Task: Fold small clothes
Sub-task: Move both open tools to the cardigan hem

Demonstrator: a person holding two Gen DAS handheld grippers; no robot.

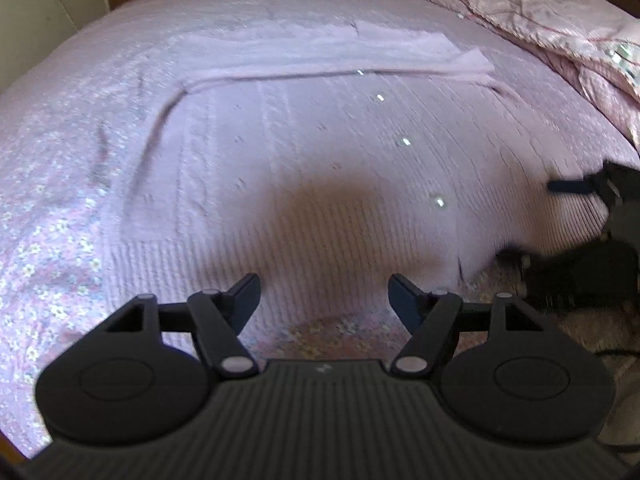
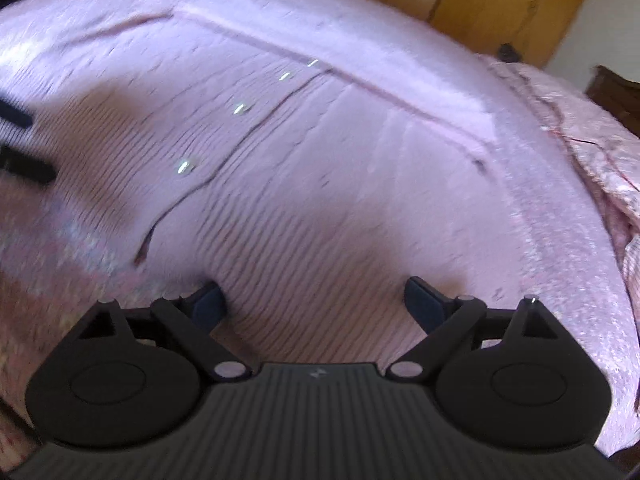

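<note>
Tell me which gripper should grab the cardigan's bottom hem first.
Probably the right gripper: its open jaws already straddle the cardigan hem, one finger against the knit. The left gripper, also open, hangs above the hem without touching.

The pink cardigan (image 1: 304,152) lies flat across the bed (image 1: 52,248), so the room above its front is free for either tool to pass. On the robot's right a bunched quilt (image 1: 560,36) rises along the bed's edge and narrows that side. The right tool (image 1: 576,216) juts in over the cardigan's right hem, blocking the left tool (image 1: 325,294) there. Wooden furniture (image 2: 500,4), probably a headboard, closes the far end.
</note>
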